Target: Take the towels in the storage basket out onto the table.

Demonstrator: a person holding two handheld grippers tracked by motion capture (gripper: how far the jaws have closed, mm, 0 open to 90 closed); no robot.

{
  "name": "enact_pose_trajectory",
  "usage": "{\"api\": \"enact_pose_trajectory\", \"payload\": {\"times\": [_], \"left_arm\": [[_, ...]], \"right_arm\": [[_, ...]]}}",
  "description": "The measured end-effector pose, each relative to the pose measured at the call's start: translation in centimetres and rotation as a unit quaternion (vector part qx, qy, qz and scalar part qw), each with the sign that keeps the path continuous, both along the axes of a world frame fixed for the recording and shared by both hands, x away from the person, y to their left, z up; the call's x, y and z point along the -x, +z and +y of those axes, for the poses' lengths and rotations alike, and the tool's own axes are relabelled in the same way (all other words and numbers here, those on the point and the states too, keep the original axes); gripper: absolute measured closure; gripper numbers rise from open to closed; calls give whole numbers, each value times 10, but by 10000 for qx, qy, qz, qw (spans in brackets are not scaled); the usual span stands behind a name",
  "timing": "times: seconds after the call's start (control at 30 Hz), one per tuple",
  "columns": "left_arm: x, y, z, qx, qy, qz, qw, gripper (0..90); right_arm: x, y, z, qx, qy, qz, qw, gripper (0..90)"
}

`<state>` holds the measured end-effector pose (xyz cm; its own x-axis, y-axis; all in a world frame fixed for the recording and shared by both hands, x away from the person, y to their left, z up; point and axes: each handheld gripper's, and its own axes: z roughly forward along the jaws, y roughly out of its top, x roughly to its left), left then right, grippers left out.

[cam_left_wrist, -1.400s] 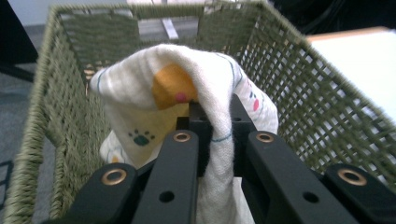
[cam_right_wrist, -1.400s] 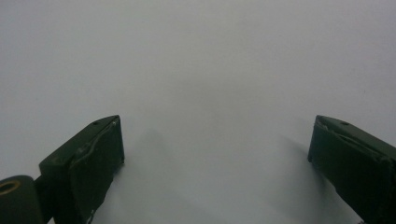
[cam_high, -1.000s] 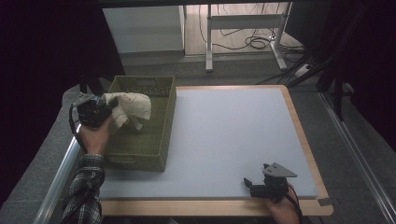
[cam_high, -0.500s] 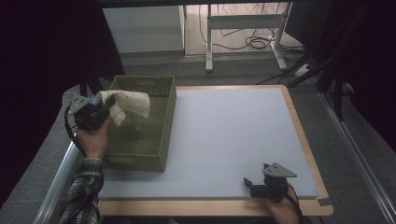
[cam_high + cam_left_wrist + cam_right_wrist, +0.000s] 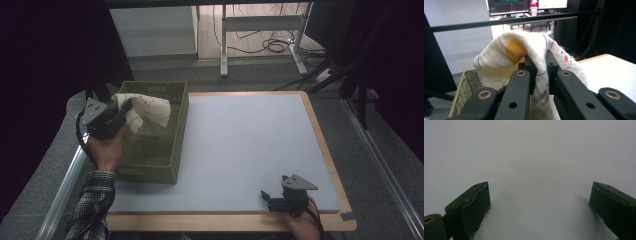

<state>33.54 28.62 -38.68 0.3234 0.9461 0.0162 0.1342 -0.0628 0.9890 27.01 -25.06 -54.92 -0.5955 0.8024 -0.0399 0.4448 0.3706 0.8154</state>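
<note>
The cloth [image 5: 147,107] is cream-coloured with thin blue lines and small orange and pink marks, and it hangs above the left part of the green basket [image 5: 155,150], pinched in the left gripper [image 5: 122,107]. In the left gripper view the two black jaws stand close together with a fold of the cloth [image 5: 534,62] pressed between them, and the fabric drapes over both jaws, so their tips are partly covered. The printed figure on the cloth is folded and I cannot make out what it is. The lower end of the cloth is hidden behind the jaws in that view, and in the high view it is not clear whether it touches the inside of the basket. The basket stands on the left side of the bench [image 5: 250,145], and the hand and the cloth cover part of its inside.

The right gripper [image 5: 272,197] rests at the near edge of the bench, well apart from the basket. Its jaws stand wide apart with nothing between them; in its own view the bare pale surface lies between the jaws [image 5: 539,202], which are cut off at the bottom.
</note>
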Motion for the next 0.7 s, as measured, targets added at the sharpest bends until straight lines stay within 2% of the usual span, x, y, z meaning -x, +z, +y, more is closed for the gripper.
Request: {"api": "enact_pose_trajectory", "payload": {"times": [0.23, 0.7], "left_arm": [[2, 13, -16, -173, -144, -149, 9996, 853], [1, 34, -34, -53, -334, -310, 9989, 852]], "right_arm": [[0, 0, 0, -2, 2, 2, 10000, 37], [0, 0, 0, -3, 0, -3, 10000, 37]]}}
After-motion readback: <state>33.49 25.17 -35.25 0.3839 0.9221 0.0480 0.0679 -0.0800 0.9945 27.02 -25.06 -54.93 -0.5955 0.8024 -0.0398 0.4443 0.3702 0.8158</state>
